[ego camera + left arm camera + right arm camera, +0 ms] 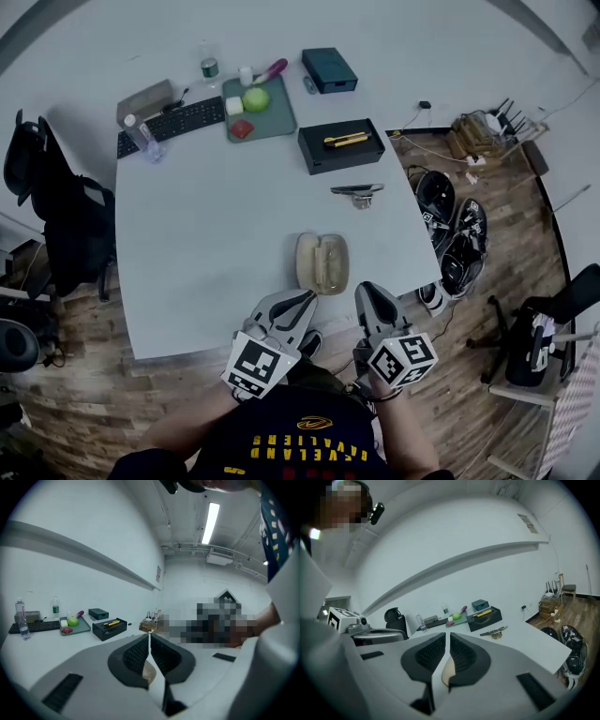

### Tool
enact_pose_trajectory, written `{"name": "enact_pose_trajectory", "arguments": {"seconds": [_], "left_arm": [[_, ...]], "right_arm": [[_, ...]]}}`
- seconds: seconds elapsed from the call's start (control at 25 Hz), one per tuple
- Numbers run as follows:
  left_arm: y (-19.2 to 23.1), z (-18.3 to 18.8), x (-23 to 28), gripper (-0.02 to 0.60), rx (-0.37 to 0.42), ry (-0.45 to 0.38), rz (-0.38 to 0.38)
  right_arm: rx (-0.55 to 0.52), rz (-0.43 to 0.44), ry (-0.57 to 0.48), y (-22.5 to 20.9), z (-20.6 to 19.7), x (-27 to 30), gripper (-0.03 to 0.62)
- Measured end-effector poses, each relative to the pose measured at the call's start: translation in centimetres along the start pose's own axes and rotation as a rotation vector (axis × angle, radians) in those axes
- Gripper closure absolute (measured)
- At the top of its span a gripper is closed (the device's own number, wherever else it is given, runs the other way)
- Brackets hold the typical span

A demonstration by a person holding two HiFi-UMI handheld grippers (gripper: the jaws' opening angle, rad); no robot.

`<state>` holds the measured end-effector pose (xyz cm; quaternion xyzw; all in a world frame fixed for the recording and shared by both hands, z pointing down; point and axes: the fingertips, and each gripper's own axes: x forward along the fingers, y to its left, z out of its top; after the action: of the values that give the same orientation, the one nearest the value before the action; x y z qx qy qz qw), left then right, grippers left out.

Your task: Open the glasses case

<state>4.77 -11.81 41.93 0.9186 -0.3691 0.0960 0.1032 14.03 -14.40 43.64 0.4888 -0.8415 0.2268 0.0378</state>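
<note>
- Head view: the glasses case [322,262] lies open on the surface [216,234], just beyond your tips.
- Your left hand-held gripper [298,302] is closed and empty.
- Your right hand-held gripper [370,292] stands a sliver apart, empty.
</note>
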Motion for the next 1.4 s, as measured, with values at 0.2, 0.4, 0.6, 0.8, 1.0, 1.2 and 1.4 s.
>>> {"name": "enact_pose_trajectory", "arguments": {"seconds": [0.2, 0.4, 0.6, 0.8, 1.0, 1.2, 1.4], "left_arm": [[-1.6, 3.6, -3.1, 0.568, 0.005, -0.095, -0.036], [-2.2, 6.6, -5.4, 0.568, 0.022, -0.183, -0.042], [-2.3, 9.0, -6.6, 0.568, 0.034, -0.248, -0.027], [-2.8, 9.8, -7.0, 0.568, 0.077, -0.251, -0.03], [-2.9, 10.3, -6.7, 0.568, 0.117, -0.241, -0.033], [-2.7, 10.6, -5.9, 0.568, 0.04, -0.261, -0.017], [-2.9, 10.5, -5.1, 0.568, 0.037, -0.25, -0.016]], "right_arm": [[-0.088, 0.018, -0.072, 4.9, 2.9, -2.2, 0.572], [-0.183, -0.009, -0.126, 8.1, 4.7, -3.8, 0.577], [-0.265, -0.039, -0.195, 10.0, 6.5, -4.7, 0.577], [-0.305, -0.042, -0.234, 11.0, 7.6, -5.3, 0.577], [-0.349, -0.036, -0.254, 11.6, 8.4, -5.7, 0.577], [-0.384, -0.03, -0.269, 11.2, 9.4, -5.7, 0.577], [-0.371, -0.034, -0.264, 10.3, 9.4, -5.8, 0.577]]}}
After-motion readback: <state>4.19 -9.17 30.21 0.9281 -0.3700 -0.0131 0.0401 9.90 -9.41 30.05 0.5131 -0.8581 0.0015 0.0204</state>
